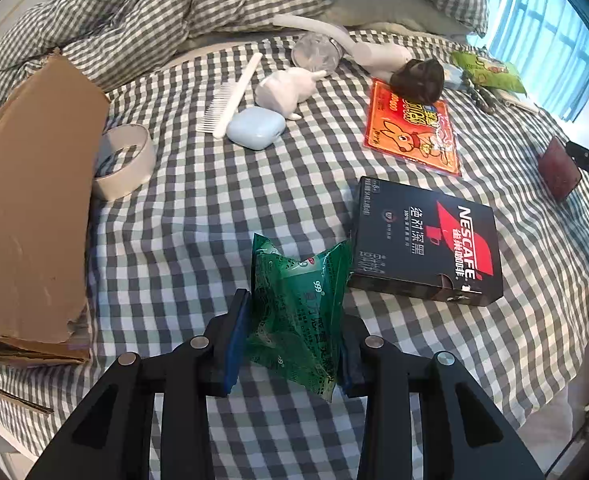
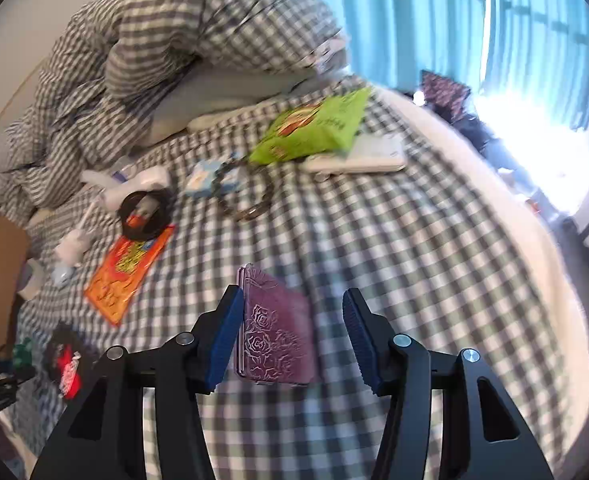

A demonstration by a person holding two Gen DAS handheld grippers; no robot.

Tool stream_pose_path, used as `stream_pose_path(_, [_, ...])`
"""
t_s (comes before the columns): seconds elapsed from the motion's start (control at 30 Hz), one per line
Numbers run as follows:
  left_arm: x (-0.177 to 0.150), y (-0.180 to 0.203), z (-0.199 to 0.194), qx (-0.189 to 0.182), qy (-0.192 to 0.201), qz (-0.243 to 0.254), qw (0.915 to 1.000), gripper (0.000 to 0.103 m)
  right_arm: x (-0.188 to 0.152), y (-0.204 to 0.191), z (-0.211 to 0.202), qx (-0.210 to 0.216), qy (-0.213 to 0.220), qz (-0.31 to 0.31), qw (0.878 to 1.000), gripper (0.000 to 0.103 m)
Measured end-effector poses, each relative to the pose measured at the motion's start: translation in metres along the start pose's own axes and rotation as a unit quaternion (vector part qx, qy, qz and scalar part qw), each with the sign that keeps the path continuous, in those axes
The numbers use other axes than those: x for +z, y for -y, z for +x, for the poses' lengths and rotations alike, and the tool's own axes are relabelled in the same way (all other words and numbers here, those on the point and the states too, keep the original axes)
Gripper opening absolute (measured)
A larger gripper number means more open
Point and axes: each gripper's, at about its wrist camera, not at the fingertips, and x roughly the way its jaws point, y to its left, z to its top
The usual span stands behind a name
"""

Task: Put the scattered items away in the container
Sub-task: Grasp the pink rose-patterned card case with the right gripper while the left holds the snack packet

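Note:
My left gripper (image 1: 294,320) is shut on a crinkled green packet (image 1: 300,304), held just above the checked bedsheet. The brown cardboard box (image 1: 34,200) lies to its left, its side facing me. In the right wrist view my right gripper (image 2: 292,300) is open around a purple case with a rose pattern (image 2: 276,336). The case leans against the left pad (image 2: 226,332), and the right pad (image 2: 360,332) stands clear of it. From the left wrist view the purple case (image 1: 558,168) shows at the far right.
On the bed lie a black Nescafe box (image 1: 426,248), an orange-red packet (image 1: 410,132), a white comb (image 1: 230,96), a pale blue case (image 1: 256,127), a tape roll (image 1: 124,162), a white toy (image 1: 286,88) and a green snack bag (image 2: 314,128). A crumpled duvet (image 2: 166,40) fills the back.

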Motion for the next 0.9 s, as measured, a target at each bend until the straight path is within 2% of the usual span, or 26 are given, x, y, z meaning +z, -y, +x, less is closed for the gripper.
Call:
stream_pose_path(0.2, [-0.001,0.000,0.002,-0.004,-0.004,-0.003,1.0000,0.037,-0.001,0.031,-0.006,0.014,0.008,0.045,0.999,0.051])
stream_pose_path(0.3, [-0.001,0.002,0.001,-0.006,-0.003,-0.002,1.0000,0.037,-0.004,0.056,-0.003,0.049,0.008,0.104,0.993,0.051])
stream_pose_path(0.37, [-0.001,0.002,0.000,-0.009,-0.002,-0.002,1.0000,0.037,-0.012,0.079,0.008,0.136,-0.003,0.161,0.978,0.052])
stream_pose_path(0.4, [-0.001,0.002,0.000,-0.009,-0.002,-0.003,1.0000,0.037,-0.017,0.085,0.017,0.194,-0.016,0.182,0.964,0.053])
stream_pose_path(0.43, [0.000,0.002,0.000,-0.010,-0.002,-0.004,0.9999,0.037,-0.024,0.090,0.031,0.257,-0.034,0.210,0.943,0.053])
stream_pose_path(0.5, [0.000,0.002,0.001,-0.009,-0.003,-0.005,0.9999,0.037,-0.033,0.093,0.039,0.283,-0.031,0.233,0.930,0.056])
stream_pose_path(0.53, [0.000,0.002,0.000,-0.008,-0.003,-0.005,1.0000,0.037,-0.037,0.093,0.039,0.281,-0.020,0.241,0.929,0.058])
stream_pose_path(0.6, [0.000,0.001,-0.001,-0.006,-0.003,-0.004,1.0000,0.037,-0.038,0.088,0.036,0.268,-0.013,0.239,0.933,0.062])
stream_pose_path(0.7, [0.001,-0.001,-0.003,-0.004,-0.001,-0.004,1.0000,0.037,-0.029,0.068,0.033,0.219,-0.028,0.183,0.958,0.073])
stream_pose_path(0.73, [0.001,-0.001,-0.003,-0.004,0.000,-0.006,1.0000,0.037,-0.026,0.058,0.031,0.201,-0.030,0.158,0.966,0.073])
stream_pose_path(0.83, [0.002,-0.002,-0.001,-0.005,-0.001,-0.011,0.9999,0.037,-0.020,0.038,0.028,0.163,-0.031,0.112,0.980,0.073])
stream_pose_path(0.9, [0.002,-0.001,-0.001,-0.006,-0.002,-0.008,0.9999,0.037,-0.020,0.027,0.033,0.150,-0.045,0.083,0.984,0.073])
